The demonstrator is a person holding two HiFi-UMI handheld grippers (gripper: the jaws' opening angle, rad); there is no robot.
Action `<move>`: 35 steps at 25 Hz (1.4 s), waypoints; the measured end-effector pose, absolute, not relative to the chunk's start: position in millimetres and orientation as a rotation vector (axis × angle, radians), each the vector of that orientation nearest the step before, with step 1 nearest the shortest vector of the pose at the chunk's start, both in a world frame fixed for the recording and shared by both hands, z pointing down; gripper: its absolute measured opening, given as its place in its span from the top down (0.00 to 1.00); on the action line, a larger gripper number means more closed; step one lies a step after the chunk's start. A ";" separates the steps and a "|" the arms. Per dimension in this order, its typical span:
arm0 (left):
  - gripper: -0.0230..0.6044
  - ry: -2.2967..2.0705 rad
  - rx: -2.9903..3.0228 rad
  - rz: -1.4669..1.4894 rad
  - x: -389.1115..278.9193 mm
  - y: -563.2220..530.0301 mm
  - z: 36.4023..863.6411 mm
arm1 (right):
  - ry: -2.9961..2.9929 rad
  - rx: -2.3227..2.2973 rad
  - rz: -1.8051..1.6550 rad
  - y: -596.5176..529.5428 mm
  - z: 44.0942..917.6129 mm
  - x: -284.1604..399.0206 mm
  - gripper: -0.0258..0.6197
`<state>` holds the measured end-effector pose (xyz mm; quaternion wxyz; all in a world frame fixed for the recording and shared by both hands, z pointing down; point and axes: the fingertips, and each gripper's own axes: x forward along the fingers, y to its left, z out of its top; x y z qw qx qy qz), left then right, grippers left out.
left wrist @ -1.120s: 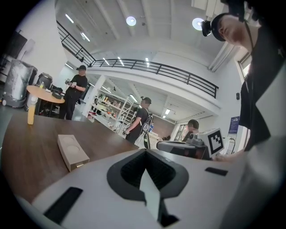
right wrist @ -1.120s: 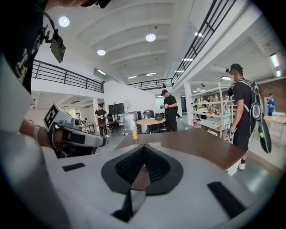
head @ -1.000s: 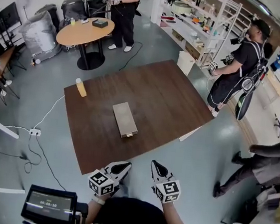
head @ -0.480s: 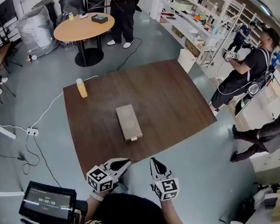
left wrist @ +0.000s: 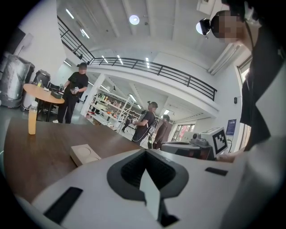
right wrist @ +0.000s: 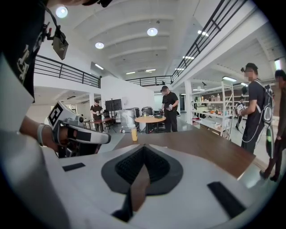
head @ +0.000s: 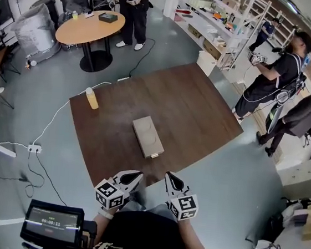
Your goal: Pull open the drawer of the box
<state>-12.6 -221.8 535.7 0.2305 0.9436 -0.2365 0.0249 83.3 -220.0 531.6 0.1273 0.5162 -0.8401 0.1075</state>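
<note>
1. Hovering at the near edge of a dark wooden table (head: 201, 115), the left gripper (head: 133, 176) and the right gripper (head: 171, 180) sit side by side. Their tips point toward the box (head: 147, 136), and both are clear of it.
2. The left gripper's own view shows its jaws clenched, the dark ridged pads meeting along one line with nothing between them. The right gripper's view shows the same: pads pressed together and empty.
3. The box, a flat beige oblong, lies near the middle of the table with its long side running away from the person. One short end faces the grippers. A small pull (head: 153, 156) shows at that end, and the drawer appears pushed in.
4. A bottle (head: 92, 98) of yellow liquid stands upright near the table's far-left corner, well apart from the box.
5. Beyond the table, a person in black (head: 130, 1) stands beside a round wooden table (head: 88, 27) that carries a small dark case (head: 107, 17).
6. To the right, two more people (head: 273, 73) stand on the grey floor near white shelving (head: 223, 17).
7. A small screen (head: 52, 224) glows at the lower left of the head view, beside the left hand.
</note>
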 end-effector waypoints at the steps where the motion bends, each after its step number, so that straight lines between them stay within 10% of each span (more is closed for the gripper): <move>1: 0.96 -0.656 2.594 0.067 -13.6 -222.9 536.4 | -2.444 1.496 0.314 -219.0 532.9 82.7 0.98; 35: 0.96 -0.876 2.511 0.085 -40.0 -240.9 557.2 | -2.324 1.289 0.528 -274.3 657.9 75.6 0.92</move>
